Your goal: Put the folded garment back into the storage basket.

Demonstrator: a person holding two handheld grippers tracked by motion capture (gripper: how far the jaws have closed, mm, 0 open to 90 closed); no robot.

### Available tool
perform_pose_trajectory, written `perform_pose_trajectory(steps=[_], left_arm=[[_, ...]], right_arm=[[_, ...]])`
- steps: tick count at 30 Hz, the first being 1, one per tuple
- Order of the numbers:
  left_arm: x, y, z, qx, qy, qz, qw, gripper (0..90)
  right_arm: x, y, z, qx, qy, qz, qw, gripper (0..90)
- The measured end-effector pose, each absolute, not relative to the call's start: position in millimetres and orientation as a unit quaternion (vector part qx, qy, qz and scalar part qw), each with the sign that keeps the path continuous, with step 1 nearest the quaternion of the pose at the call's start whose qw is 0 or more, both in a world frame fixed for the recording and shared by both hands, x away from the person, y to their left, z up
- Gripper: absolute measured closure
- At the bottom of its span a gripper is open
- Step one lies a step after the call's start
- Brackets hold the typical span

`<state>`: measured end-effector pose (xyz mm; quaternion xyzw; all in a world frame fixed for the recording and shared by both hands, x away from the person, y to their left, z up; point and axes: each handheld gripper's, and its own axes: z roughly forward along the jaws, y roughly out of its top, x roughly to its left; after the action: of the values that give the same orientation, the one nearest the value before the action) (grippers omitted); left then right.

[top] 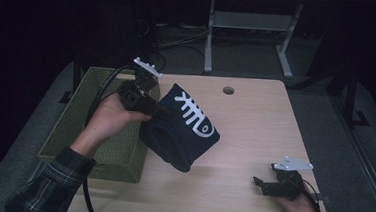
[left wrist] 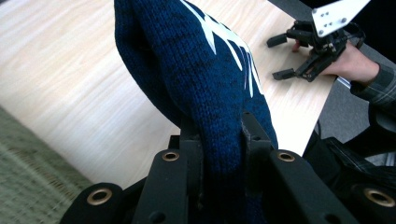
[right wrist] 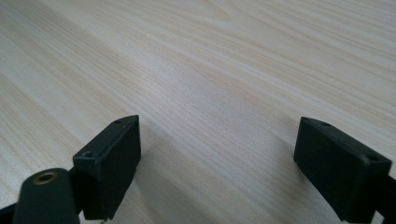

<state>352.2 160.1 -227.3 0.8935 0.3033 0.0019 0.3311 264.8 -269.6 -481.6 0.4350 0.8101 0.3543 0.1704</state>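
Note:
A dark blue knitted garment (top: 181,130) with a white fishbone pattern hangs folded above the left part of the wooden table (top: 255,125). My left gripper (top: 151,108) is shut on its upper left edge and holds it clear of the tabletop. In the left gripper view the knit (left wrist: 196,70) is pinched between the two black jaws, and my left gripper (left wrist: 223,133) points toward the table's near right corner. My right gripper (top: 259,183) rests low at the near right of the table, open, with only bare wood (right wrist: 219,93) between its fingers (right wrist: 116,154).
A green woven basket (top: 77,113) stands against the table's left side, below my left hand. A round cable hole (top: 228,90) sits near the table's far edge. A metal desk frame (top: 251,35) stands on the floor beyond the table.

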Motion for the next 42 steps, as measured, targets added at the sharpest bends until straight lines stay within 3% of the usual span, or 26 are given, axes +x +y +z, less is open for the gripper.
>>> perform_pose_trajectory(steps=[24,42], left_arm=[[338,232,-186,0.862,0.356,0.050,0.358,75.6],[329,288,-176,0.834,0.399,0.074,0.373,75.6]], right_arm=[[269,-268,-482,0.441,0.807,0.352,0.175,14.5],[269,-268,-482,0.442,0.806,0.352,0.175,14.5]])
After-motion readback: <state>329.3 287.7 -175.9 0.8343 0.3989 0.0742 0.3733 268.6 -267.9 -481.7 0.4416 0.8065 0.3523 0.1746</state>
